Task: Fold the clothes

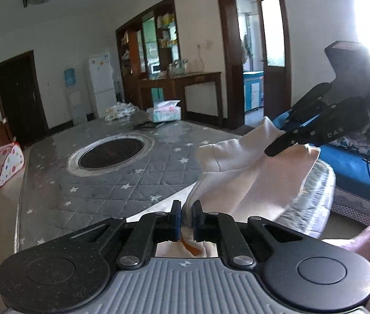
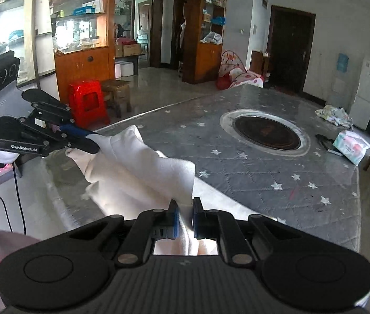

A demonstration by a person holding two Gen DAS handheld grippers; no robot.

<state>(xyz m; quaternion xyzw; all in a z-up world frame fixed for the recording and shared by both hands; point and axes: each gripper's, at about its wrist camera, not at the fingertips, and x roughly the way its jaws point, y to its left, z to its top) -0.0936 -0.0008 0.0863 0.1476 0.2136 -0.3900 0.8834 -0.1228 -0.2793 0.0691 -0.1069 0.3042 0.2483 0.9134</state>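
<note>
Both hand-held grippers, left (image 1: 187, 221) and right (image 2: 185, 218), pinch white cloth (image 2: 143, 164) tight above grey table (image 2: 263, 172).

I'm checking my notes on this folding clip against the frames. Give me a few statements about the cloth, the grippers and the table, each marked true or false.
1. Both hand-held grippers are shut on the white garment. True: the left hand-held gripper and the right hand-held gripper each pinch an edge of it.
2. The garment lies flat on the star-patterned mat. False: it is held up and drapes between the grippers.
3. A dark round inset sits in the mat. True.
4. The tissue pack lies on the garment. False: it sits at the mat's far end, apart.
</note>
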